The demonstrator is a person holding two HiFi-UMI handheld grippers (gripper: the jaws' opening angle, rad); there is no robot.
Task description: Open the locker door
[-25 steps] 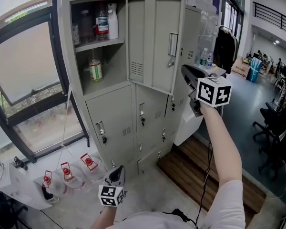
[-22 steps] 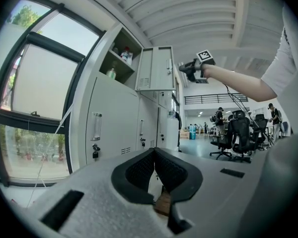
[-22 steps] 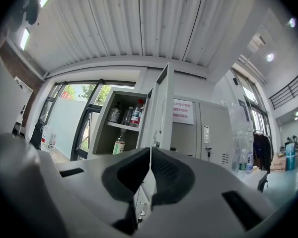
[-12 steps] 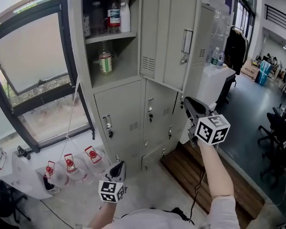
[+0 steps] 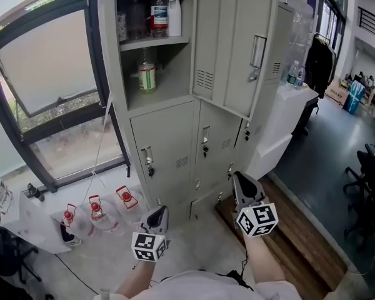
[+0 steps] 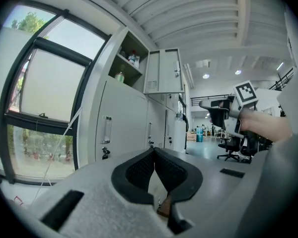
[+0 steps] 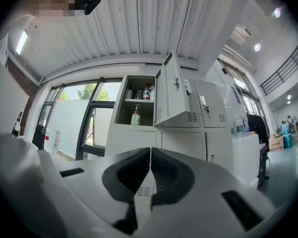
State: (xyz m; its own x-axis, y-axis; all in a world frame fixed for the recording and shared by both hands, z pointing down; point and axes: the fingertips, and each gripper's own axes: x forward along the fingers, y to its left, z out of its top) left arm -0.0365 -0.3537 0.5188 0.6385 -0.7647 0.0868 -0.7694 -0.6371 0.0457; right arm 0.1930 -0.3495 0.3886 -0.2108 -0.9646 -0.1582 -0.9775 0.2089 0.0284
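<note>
Hanging open, locker door [image 5: 240,55] sits above right gripper [image 5: 239,179] fingers.

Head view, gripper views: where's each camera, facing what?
Head view: on the head, steeply down at the lockers; left tongs, right tongs, forearms show.
Left gripper view: on left tongs, toward lockers; its shut jaws, right arm show.
Right gripper view: on right tongs, toward lockers; its shut jaws show.
Shared: the open door.
</note>
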